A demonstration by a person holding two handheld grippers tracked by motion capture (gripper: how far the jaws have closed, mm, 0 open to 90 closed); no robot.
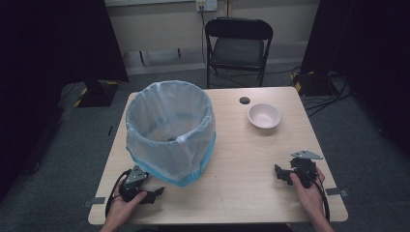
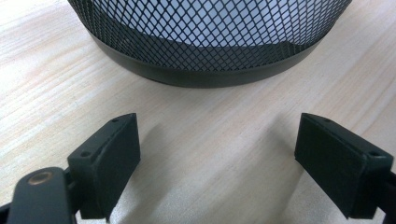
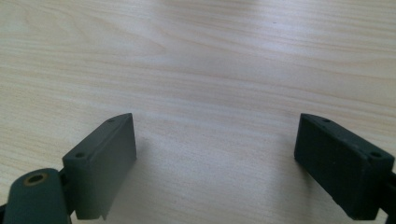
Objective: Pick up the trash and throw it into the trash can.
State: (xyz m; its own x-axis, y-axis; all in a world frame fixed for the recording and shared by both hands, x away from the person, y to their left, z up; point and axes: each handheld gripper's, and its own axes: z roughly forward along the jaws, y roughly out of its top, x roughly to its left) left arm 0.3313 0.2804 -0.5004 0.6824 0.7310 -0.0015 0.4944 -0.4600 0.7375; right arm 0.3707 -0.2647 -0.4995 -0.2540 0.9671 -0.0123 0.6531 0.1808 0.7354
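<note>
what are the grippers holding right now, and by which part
Nothing. The left gripper and right gripper both have jaws wide apart over bare table; the bin sits untouched ahead of the left.

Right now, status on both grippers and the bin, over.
Left gripper open, empty, low by the lined mesh bin. Right gripper open, empty, over bare table. White bowl sits apart, far right. Nothing in the way.

Bare forearms, no sleeves. Left gripper (image 1: 153,194) and right gripper (image 1: 283,175): matte black, blocky rectangular jaws with small screw holes, a brass-ringed hole at the base, grey three-cornered top plates, black trailing cables.
</note>
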